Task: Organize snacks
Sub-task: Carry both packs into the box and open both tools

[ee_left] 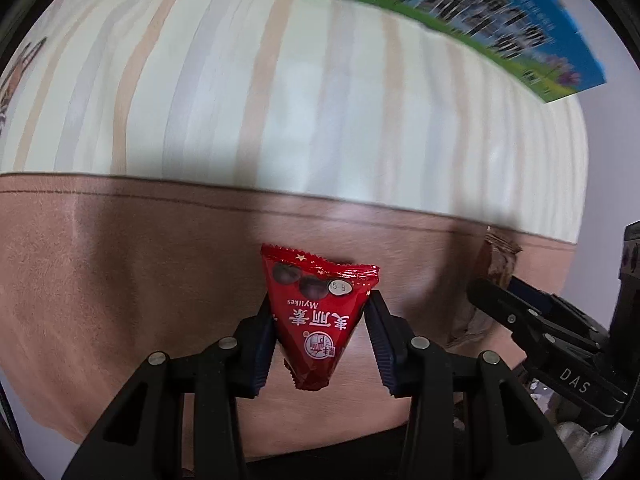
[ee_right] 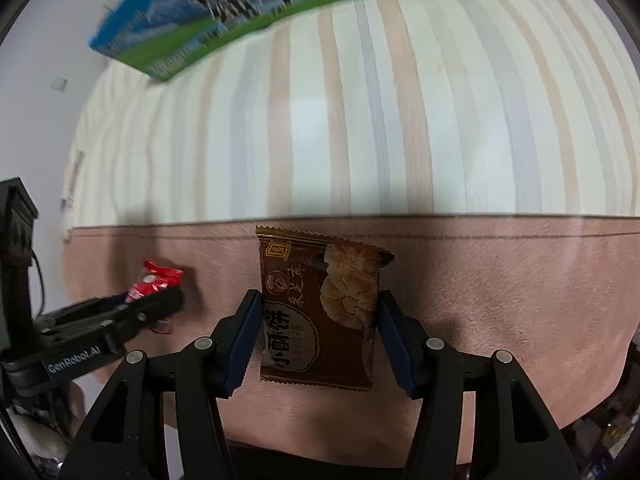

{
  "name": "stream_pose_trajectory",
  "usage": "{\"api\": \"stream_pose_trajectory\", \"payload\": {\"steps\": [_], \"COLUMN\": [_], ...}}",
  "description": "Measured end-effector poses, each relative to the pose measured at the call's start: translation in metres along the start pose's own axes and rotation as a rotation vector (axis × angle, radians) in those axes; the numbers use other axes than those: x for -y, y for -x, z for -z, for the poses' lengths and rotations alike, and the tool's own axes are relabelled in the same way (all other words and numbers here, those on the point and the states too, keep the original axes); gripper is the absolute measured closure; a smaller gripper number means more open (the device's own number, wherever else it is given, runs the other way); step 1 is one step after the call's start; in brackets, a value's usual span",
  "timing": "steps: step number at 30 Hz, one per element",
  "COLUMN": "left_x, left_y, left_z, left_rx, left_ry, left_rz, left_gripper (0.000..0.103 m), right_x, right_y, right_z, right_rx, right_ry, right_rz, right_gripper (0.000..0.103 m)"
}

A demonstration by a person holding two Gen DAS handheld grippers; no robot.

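Two snack packets are in hand at once above a cloth-covered surface (ee_right: 500, 280), pink along its near band and striped cream, beige and grey beyond. The left gripper (ee_left: 320, 320) has its jaws clenched on a red triangular foil packet of chocolate balls (ee_left: 318, 316), pinched at its sides just below the crimped top edge. The right gripper (ee_right: 318, 320) has its jaws pressed against both sides of a brown rectangular foil packet of pastry biscuits (ee_right: 320, 312), which stands upright between them. Both tools point steeply downward, side by side. At the far edge of the cloth lies a blue-and-green printed cardboard carton (ee_right: 256, 16), blurred. The step appears to be the pick-up of both packets, with sorting not yet done. The next move likely calls for carrying each packet across the cloth toward the carton, firmly gripped, since slick foil could slip.
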State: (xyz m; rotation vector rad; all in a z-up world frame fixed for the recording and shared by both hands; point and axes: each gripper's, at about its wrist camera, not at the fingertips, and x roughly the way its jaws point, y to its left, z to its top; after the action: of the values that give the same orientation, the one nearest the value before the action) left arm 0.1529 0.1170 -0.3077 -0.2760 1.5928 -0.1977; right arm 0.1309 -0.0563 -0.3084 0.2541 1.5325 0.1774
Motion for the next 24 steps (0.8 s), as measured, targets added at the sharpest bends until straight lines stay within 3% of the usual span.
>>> {"api": "stream_pose_trajectory", "payload": {"steps": [5,13,17,24], "left_x": [0.012,0.05,0.073,0.097], "left_y": [0.046,0.128,0.158,0.158], "left_z": [-0.009,-0.062,-0.113,-0.216], "left_rx": [0.07,0.205,0.258,0.288], "left_ry": [-0.019,-0.095,-0.127,-0.121], "left_rz": [0.065,0.158,0.154,0.097], "left_gripper": [0.063,0.063,0.063,0.063], "right_x": [-0.003,-0.008,-0.015,-0.03], "right_y": [0.048,0.131,0.163,0.178], "right_z": [-0.012,-0.069,-0.112,-0.205], "right_rx": [0.067,0.219,0.284,0.324], "right_ry": [-0.003,0.023,0.052,0.086], "right_rz": [-0.063,-0.125,-0.123,-0.075], "right_gripper": [0.043,0.043,0.043,0.043]}}
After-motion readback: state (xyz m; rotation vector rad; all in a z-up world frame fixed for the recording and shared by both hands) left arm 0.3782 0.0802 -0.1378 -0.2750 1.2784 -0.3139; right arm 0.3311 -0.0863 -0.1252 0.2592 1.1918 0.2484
